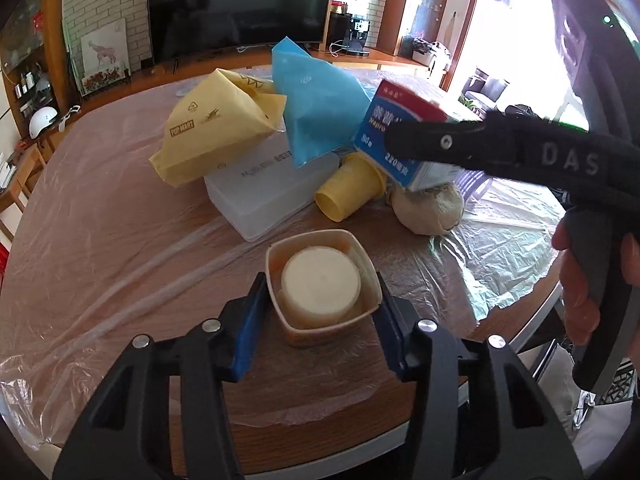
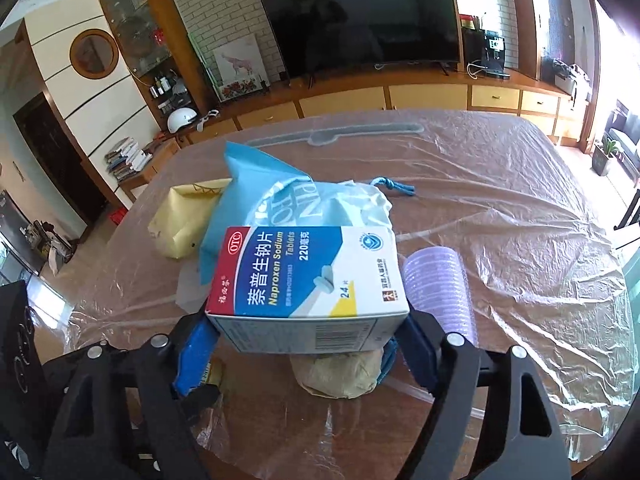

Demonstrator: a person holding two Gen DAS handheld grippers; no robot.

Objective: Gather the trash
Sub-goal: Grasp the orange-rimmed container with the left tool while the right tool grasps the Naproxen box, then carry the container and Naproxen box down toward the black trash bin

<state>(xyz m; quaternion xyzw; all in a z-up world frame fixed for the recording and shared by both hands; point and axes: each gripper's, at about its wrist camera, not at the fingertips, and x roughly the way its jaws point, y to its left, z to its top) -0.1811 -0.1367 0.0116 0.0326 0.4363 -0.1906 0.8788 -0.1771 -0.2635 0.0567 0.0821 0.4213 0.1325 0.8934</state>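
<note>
Plastic-covered table (image 1: 120, 184) held the trash pile. Left tongs (image 1: 320, 316) clamped a square paper cup (image 1: 324, 280) w/ lid inside by its side walls; light, crushable. Right tongs (image 2: 308, 344) gripped med box (image 2: 308, 280), stiff cardboard, by its ends.

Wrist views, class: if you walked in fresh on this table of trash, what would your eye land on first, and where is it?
The white-and-blue medicine box fills the middle of the right view, clamped between the right hand-held gripper pads above a beige lump. In the left view, the left hand-held gripper pinches an orange tub with a cream lid inside. Behind, a yellow bag and blue bag lean on a clear plastic box.
</note>
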